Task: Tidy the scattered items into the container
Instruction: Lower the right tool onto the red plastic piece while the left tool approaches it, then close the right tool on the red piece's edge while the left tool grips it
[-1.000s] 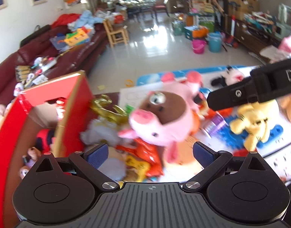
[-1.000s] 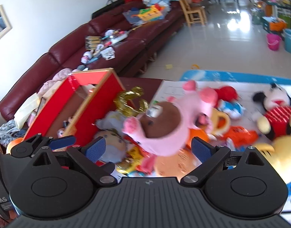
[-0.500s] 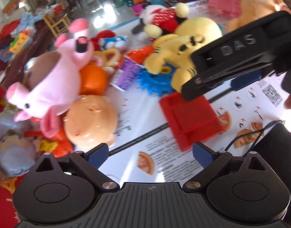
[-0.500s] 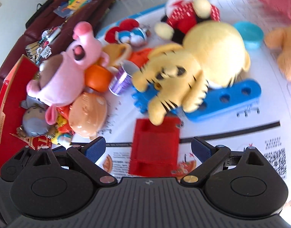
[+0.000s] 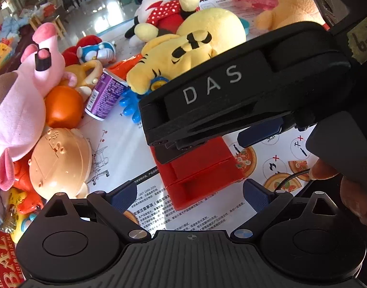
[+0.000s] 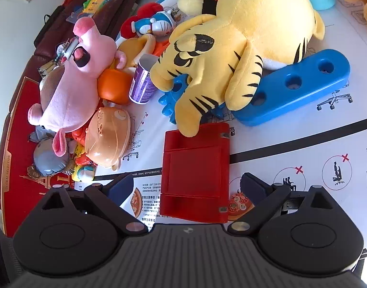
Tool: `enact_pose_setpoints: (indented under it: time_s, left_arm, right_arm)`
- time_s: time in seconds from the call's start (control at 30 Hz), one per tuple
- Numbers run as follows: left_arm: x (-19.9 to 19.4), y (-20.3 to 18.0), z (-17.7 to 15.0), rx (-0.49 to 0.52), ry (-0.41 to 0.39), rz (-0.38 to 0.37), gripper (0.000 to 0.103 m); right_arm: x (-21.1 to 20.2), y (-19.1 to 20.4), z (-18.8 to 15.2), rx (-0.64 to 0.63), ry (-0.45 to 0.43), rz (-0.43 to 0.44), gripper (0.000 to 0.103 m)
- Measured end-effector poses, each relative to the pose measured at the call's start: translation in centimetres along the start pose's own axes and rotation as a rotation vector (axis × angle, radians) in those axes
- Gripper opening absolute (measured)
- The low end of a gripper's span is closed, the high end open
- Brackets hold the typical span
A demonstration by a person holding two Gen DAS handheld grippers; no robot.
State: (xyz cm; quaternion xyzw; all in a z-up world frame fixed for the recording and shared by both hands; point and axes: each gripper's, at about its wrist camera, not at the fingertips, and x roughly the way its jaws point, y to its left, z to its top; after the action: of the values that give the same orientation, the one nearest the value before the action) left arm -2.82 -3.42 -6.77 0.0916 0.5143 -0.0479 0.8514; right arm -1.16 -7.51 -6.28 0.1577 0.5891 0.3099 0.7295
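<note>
A flat red plastic piece lies on the printed white sheet, one corner under a paw of the yellow tiger plush. My right gripper is open just above it, fingers wide on either side and not touching. My left gripper is open and empty, close in front of the same red piece. The right gripper's black housing marked DAS crosses the left wrist view and hides the piece's far end. The red box sits at the far left.
Left of the piece lie a peach plastic toy, an orange ball, a purple cup and a pink pig plush. A blue plastic bar with holes lies under the tiger. A person's hand is at right.
Both views have swung away from the red box and the pig plush, to the right and down, closing in on the red plastic piece. Both grippers have stayed open and empty.
</note>
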Motion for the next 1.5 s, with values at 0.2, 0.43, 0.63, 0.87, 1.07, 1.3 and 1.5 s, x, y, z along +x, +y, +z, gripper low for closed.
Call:
enact_pose_setpoints:
  time_s: [0.2, 0.43, 0.63, 0.87, 1.07, 1.3, 1.5]
  left_arm:
    - [1.6, 0.3, 0.2, -0.016, 0.040, -0.002, 0.100]
    - [1.9, -0.1, 0.5, 0.005, 0.028, -0.018, 0.097]
    - [2.7, -0.2, 0.3, -0.010, 0.066, -0.081, 0.093]
    - [3.0, 0.8, 0.2, -0.026, 0.065, -0.090, 0.097]
    - [3.0, 2.1, -0.2, -0.048, 0.058, -0.101, 0.097]
    - [2.3, 3.4, -0.6, -0.084, 0.035, -0.085, 0.083]
    - [1.6, 5.7, -1.3, -0.149, 0.027, -0.101, 0.067]
  right_arm:
    - [0.1, -0.9, 0.3, 0.020, 0.005, 0.035, 0.097]
    - [0.3, -1.2, 0.8, 0.025, 0.003, 0.059, 0.097]
    - [0.9, -0.9, 0.7, 0.039, 0.018, 0.098, 0.098]
    - [1.1, -0.6, 0.3, 0.055, 0.048, 0.115, 0.098]
    - [0.3, -0.4, 0.1, 0.116, 0.062, 0.168, 0.095]
    - [-1.2, 1.0, 0.8, 0.130, 0.026, 0.226, 0.092]
    - [-1.4, 2.0, 1.1, 0.150, 0.033, 0.265, 0.085]
